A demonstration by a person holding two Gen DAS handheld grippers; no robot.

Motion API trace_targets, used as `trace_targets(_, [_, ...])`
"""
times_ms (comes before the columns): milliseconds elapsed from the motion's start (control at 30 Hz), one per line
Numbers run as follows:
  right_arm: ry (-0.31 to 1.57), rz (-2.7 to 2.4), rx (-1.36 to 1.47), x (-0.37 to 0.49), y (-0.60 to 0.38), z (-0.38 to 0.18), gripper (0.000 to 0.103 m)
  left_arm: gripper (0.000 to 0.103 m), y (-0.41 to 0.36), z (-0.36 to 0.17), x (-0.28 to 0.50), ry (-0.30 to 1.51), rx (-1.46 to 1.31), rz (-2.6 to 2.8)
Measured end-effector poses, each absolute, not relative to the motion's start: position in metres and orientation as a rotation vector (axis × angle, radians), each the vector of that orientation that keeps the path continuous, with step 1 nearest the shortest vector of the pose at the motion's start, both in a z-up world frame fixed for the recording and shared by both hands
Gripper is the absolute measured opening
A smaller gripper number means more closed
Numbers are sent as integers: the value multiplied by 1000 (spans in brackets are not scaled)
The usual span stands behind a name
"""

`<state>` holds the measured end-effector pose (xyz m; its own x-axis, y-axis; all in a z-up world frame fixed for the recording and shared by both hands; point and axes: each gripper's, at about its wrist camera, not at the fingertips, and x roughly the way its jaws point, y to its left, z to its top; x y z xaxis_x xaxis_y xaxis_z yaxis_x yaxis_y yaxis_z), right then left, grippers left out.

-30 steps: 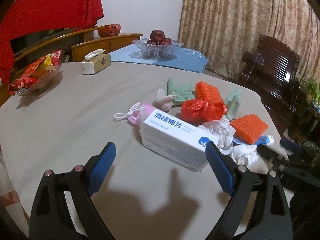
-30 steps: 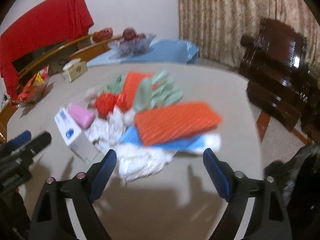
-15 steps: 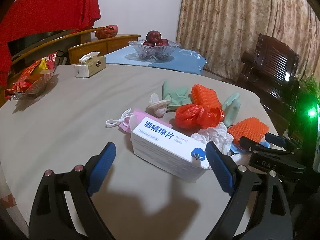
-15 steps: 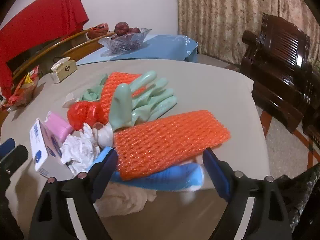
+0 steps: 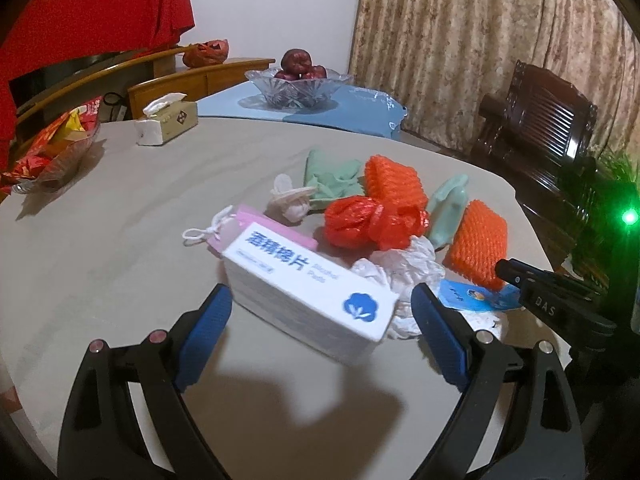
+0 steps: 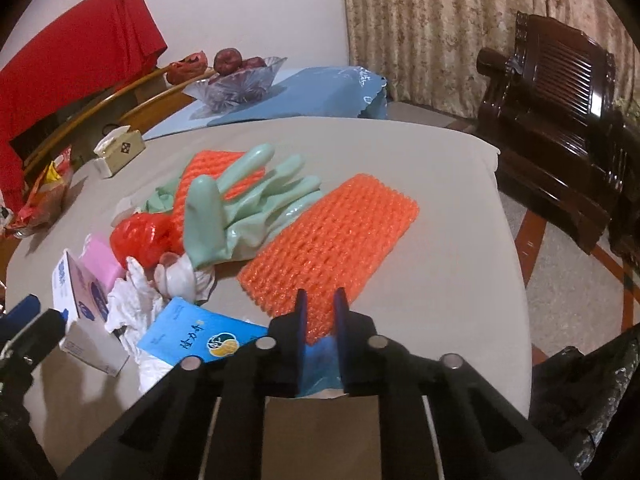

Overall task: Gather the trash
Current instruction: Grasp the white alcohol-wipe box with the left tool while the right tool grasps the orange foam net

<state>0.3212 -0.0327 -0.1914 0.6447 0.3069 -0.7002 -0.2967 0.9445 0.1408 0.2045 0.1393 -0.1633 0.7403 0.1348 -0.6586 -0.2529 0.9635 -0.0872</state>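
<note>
Now right claw pinching one of two orange nets; left claw spread.

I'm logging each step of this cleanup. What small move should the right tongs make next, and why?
Probably lift. The right tongs look closed on the near edge of the orange foam net, maybe catching the blue packet too, so raising slightly would confirm the hold.

Left gripper: jaws spread wide, its 2 blue pads apart, held low. Right gripper: jaws drawn nearly together (narrow gap only), pinching the orange foam net.
</note>
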Motion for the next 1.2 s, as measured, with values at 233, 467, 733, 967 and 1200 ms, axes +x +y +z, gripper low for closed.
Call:
trace_targets(233, [786, 357, -8, 320, -32, -187, 12, 89, 134, -177, 226, 765, -166, 258])
trace_targets(467, [769, 372, 12, 313, -36, -180, 6, 53, 145, -185, 227, 799, -213, 267])
trace_targets(733, [767, 391, 4, 301, -39, -173, 7, 41, 157, -179, 212, 789, -255, 256])
trace_targets(967, [765, 403, 4, 308, -23, -171, 34, 36, 156, -164, 196, 775, -252, 231])
trace_targets(1200, [808, 374, -63, 324, -3, -184, 55, 35, 144, -167, 205, 785, -229, 188])
